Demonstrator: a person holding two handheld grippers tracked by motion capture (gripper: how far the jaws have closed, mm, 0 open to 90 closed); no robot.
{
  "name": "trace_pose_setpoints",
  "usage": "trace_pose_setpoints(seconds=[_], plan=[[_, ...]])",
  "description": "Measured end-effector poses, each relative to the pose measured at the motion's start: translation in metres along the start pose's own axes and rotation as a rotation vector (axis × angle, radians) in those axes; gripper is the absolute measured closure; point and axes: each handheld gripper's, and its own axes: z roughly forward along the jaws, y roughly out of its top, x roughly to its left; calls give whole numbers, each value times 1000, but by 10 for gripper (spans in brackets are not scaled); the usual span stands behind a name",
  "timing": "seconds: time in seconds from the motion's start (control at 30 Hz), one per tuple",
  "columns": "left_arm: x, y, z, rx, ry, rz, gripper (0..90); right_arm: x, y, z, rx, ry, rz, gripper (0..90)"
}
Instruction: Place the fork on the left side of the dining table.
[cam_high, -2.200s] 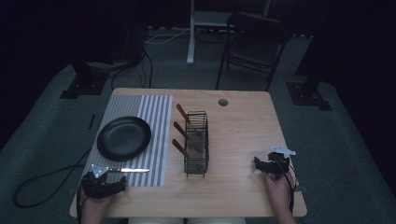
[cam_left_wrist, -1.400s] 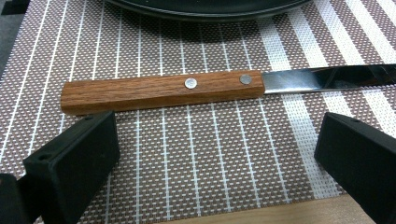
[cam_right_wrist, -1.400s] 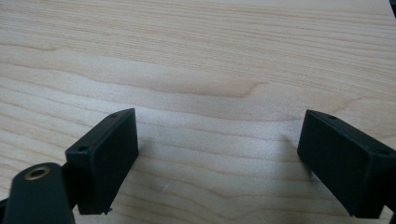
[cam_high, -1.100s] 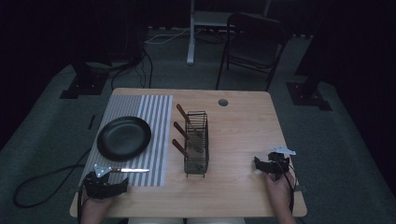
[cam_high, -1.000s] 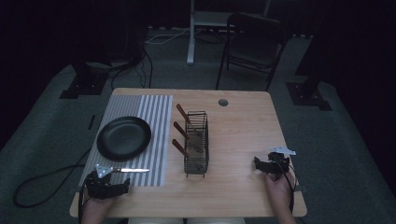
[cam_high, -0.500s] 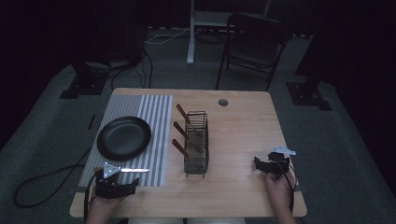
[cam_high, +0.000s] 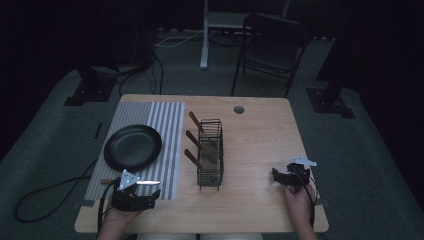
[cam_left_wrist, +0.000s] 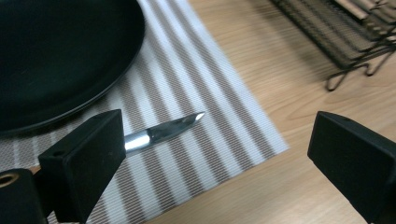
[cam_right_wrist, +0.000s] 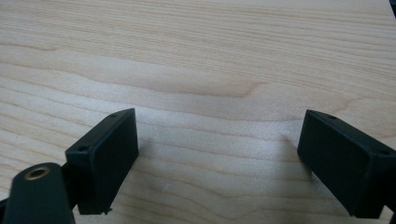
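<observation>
**Left gripper poised over the knife; pickup not yet made**

While my left gripper (cam_left_wrist: 212, 154) stands with its jaws spread wide and nothing between them, the knife (cam_left_wrist: 163, 129) lies flat on the striped mat (cam_left_wrist: 196, 88), its blade tip pointing toward one o'clock in the left gripper view and its near part hidden behind the left-hand jaw. I judge the grasp as not yet begun: the blade sits toward the left jaw, off the centre of the gap, and I cannot tell whether that jaw touches it. In the high view the left gripper (cam_high: 134, 196) sits at the table's seven o'clock corner, hand behind it and forearm entering from the bottom edge, with the knife (cam_high: 134, 182) just beyond, at twelve o'clock from the jaws. The black plate (cam_high: 132, 147) rests on the mat farther along that line, empty. At three o'clock from the plate stands the wire caddy (cam_high: 210, 152), with three wooden handles leaning out of it toward ten o'clock.

My right gripper (cam_right_wrist: 217, 163) is likewise open wide, empty, and held low over bare table (cam_right_wrist: 196, 60). In the high view the right gripper (cam_high: 290, 177) rests near the five o'clock corner, well apart from the caddy. Everything remains to be done: centring, closing, lifting, placing.
</observation>
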Motion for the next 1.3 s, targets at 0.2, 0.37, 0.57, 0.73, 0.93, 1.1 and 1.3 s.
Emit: trace_pose_setpoints(seconds=[0.2,0.37,0.57,0.73,0.93,1.1,1.3], plan=[[-11,8,-3,-22,-40,16,43,0,0,0,0,0,0,120],[-21,19,-7,-47,-58,47,43,0,0,0,0,0,-1,120],[-31,26,-7,-60,-72,68,44,0,0,0,0,0,-1,120],[-36,34,-6,-67,-95,70,44,0,0,0,0,0,-1,120],[-41,47,-7,-92,-123,79,44,0,0,0,0,0,-2,120],[-46,61,-7,-116,-150,76,44,0,0,0,0,-1,-2,120],[-53,72,-3,-140,-170,81,44,0,0,0,-1,0,-2,120]])
